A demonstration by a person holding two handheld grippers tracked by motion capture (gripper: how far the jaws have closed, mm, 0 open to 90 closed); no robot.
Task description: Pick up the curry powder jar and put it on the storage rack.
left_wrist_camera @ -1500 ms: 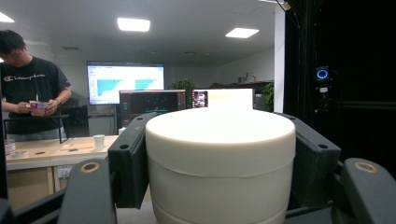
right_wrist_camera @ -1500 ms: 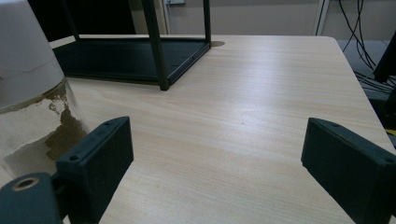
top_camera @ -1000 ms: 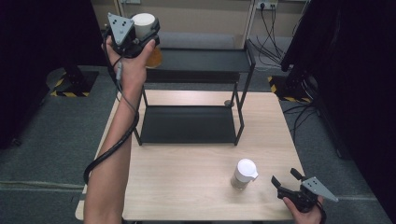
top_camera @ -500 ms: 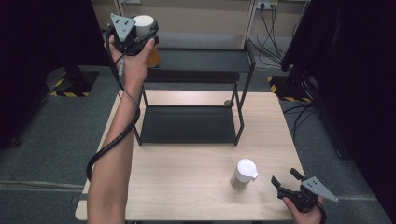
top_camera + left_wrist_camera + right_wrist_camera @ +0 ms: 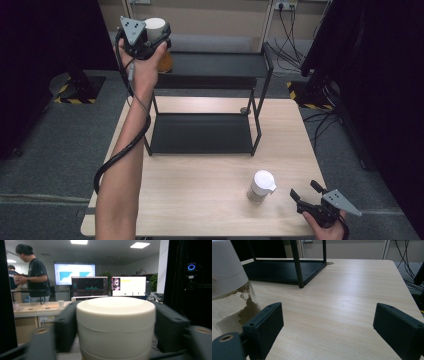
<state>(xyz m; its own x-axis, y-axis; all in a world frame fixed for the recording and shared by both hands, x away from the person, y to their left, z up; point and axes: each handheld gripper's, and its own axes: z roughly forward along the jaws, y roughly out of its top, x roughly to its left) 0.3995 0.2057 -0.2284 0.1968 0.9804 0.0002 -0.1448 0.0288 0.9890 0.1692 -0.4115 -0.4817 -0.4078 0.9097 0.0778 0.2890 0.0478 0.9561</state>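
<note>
While upright in left gripper (image 5: 150,37) | white-lidded jar (image 5: 115,325) | axis vertical

The person's left forearm (image 5: 122,165) rises from the bottom left of the high view, stretched up to the upper left of the frame, where the left hand (image 5: 145,62) grips the left gripper (image 5: 155,31) with its grey three-cornered plate on top. In the left gripper view its 2 black jaws press against both sides of a white cylindrical container (image 5: 115,325). The right hand (image 5: 330,222) sits at the bottom right corner of the high view, holding the right gripper (image 5: 305,189), whose jaws stand wide apart with nothing between them.
</note>
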